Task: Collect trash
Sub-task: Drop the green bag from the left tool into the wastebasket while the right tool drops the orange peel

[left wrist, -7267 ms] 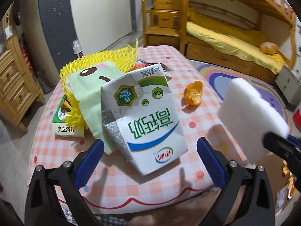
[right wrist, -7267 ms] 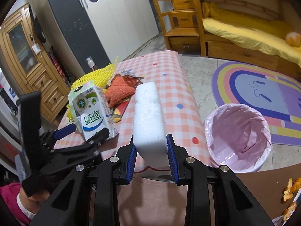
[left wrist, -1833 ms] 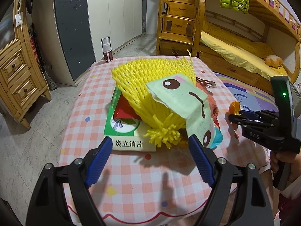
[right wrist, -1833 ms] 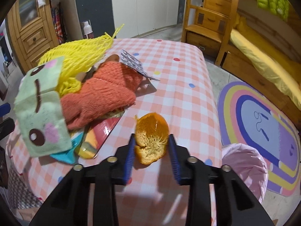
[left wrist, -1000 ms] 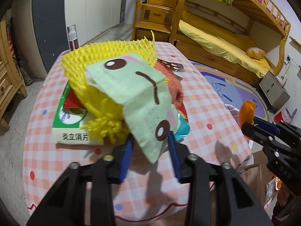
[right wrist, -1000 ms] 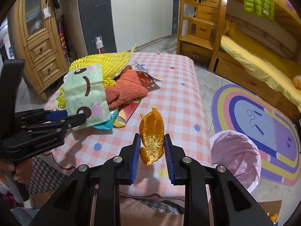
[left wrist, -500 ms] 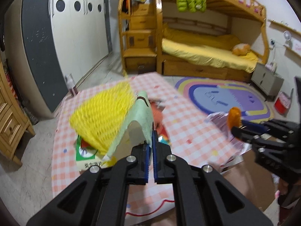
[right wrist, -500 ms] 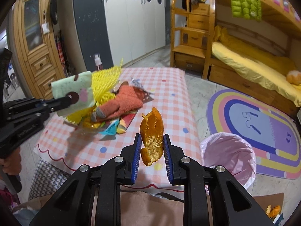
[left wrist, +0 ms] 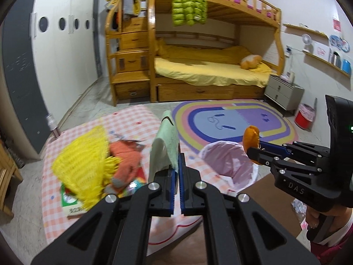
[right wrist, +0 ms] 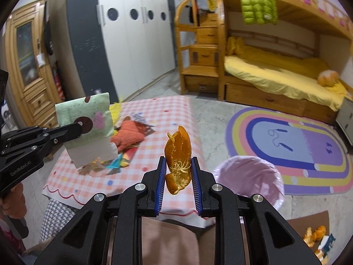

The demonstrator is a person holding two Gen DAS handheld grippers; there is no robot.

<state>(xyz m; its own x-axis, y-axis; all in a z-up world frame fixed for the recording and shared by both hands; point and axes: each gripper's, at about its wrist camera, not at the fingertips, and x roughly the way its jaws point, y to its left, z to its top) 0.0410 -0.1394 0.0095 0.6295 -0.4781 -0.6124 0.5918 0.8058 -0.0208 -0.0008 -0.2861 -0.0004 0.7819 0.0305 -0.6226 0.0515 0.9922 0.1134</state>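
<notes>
Both tongs loaded, both clear of the tabletop point(right wrist: 167, 114).

Left tongs point(left wrist: 176, 172): pressed together on the lower edge of a green cartoon-face packet point(left wrist: 166, 145). In the left wrist view it stands edge-on, rising toward 12 o'clock from the tips; in the right wrist view it shows flat at 9 o'clock, pale underside hanging below the pinch. A thin edge grip — probably the only purchase a flat, floppy wrapper offers.

Right tongs point(right wrist: 178, 174): pinching an orange peel point(right wrist: 178, 154) across its width, curled side and white pith facing the camera, top sticking up past the tips. Jaws stand partly apart only because the peel fills them.

Bin with pink liner point(right wrist: 249, 181) sits on the floor just off the tabletop's near corner, at 4 o'clock from the peel in the right wrist view; in the left wrist view the peel hangs near its far rim at 3 o'clock (not yet over the mouth, by my reading).

Left on the tabletop: yellow foam net point(left wrist: 83, 161), an orange knitted thing point(left wrist: 124, 161), a green-and-white box point(left wrist: 72, 205) and coloured wrappers beneath. Judgement — carry to the bin is underway; more trash remains.
</notes>
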